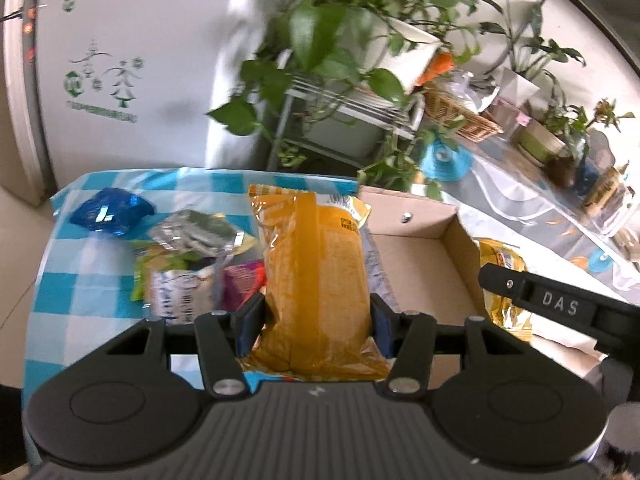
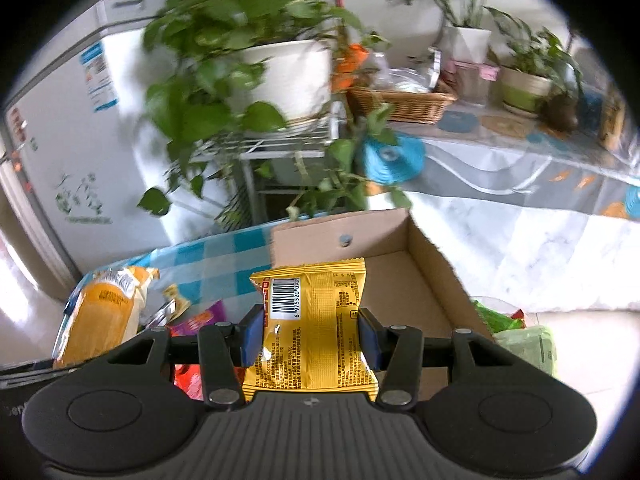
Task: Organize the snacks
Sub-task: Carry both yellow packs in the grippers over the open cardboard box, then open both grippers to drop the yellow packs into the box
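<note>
The box (image 1: 416,248) sits at the table's (image 1: 60,280) right edge, its far wall at the far edge. Left of the box, loose packets (image 1: 188,256) lie heaped mid-table; one pouch (image 1: 110,210) lies near the far left corner. A long packet (image 1: 316,280) sits between the left gripper's (image 1: 316,324) pads, before the box's left wall. A short packet (image 2: 316,328) sits in the right gripper (image 2: 310,338), over the box's near edge. Behind the table stands a plant rack (image 2: 280,140), a fridge (image 1: 120,60) to its left.

Orange packet (image 1: 316,280): you are holding it lengthwise, raised beside the box.
Yellow packet (image 2: 312,328): you are holding it barcode-up over the box.
Cardboard box (image 2: 436,280): lying open.
Loose snacks (image 1: 188,256): lying on checkered cloth.
</note>
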Action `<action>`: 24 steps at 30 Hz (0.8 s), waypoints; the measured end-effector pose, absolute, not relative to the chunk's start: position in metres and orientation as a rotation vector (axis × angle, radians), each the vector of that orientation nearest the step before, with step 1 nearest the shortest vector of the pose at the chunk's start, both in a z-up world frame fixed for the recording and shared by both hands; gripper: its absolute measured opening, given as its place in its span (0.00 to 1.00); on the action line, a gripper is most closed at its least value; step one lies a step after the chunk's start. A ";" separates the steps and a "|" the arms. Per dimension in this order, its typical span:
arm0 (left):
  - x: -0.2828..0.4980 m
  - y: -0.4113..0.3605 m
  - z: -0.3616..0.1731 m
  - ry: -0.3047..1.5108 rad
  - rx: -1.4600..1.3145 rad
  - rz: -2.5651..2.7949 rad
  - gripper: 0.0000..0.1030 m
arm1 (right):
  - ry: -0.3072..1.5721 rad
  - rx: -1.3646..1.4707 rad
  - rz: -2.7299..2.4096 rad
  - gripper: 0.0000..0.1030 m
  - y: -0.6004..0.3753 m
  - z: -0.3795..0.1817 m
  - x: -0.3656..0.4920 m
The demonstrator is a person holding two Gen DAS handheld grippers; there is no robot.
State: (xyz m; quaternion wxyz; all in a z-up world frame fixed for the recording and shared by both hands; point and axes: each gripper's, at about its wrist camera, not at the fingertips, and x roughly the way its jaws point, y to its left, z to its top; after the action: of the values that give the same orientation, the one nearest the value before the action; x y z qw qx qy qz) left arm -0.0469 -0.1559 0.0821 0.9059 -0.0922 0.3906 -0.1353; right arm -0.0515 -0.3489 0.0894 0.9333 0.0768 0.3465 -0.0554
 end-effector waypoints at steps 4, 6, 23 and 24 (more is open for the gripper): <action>-0.043 -0.175 0.080 0.811 -0.175 -0.310 0.52 | 0.704 0.215 -0.152 0.54 -0.373 0.088 -0.051; -0.040 -0.185 0.077 0.824 -0.175 -0.327 0.52 | 0.701 0.236 -0.160 0.54 -0.381 0.087 -0.051; -0.017 -0.261 0.041 0.929 -0.198 -0.522 0.52 | 0.728 0.405 -0.237 0.54 -0.427 0.075 -0.045; -0.018 -0.264 0.042 0.923 -0.192 -0.537 0.55 | 0.728 0.410 -0.242 0.54 -0.429 0.075 -0.045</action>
State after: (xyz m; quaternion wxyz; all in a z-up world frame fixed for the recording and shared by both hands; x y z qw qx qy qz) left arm -0.0180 -0.2641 0.0415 0.8565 -0.0913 0.4391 -0.2554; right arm -0.0447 -0.4287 0.0747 0.9069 0.1984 0.3528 -0.1173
